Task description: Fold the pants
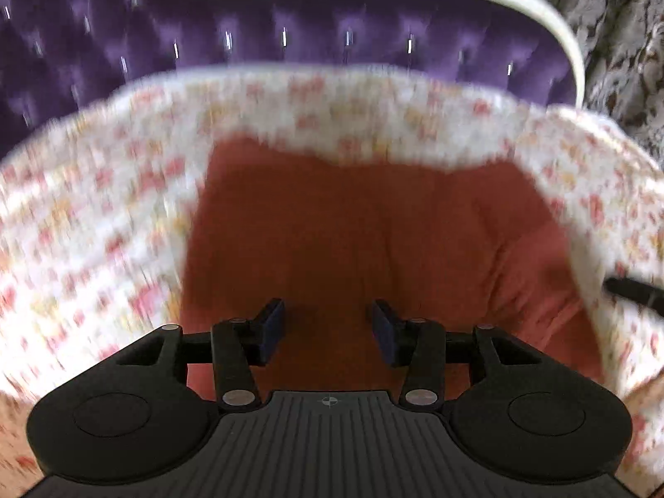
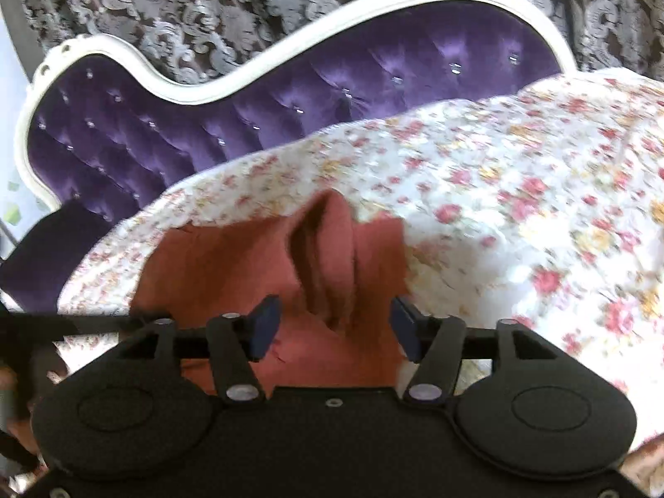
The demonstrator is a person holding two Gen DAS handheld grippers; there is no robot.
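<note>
Pants (image 1: 352,240) (rust-red) lie on the floral bed (image 1: 83,228), already looking folded small, both claws spread wide and empty over them: left claw (image 1: 328,330) above flat cloth, right claw (image 2: 332,325) straddling a raised ridge, probably to pinch it.

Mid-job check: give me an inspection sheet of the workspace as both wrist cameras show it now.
Surface: floral bedspread, white with pink and yellow flowers, blurred in the left view.
Job's things: rust-red pants spread on the bedspread; a raised fold shows in the right view.
Clutter: nothing seen.
Grippers: left tongs open over the pants, holding nothing; right tongs open astride the fold, holding nothing.
Cables: nothing seen.
Surroundings: purple tufted headboard with a white frame; patterned grey curtain behind.
</note>
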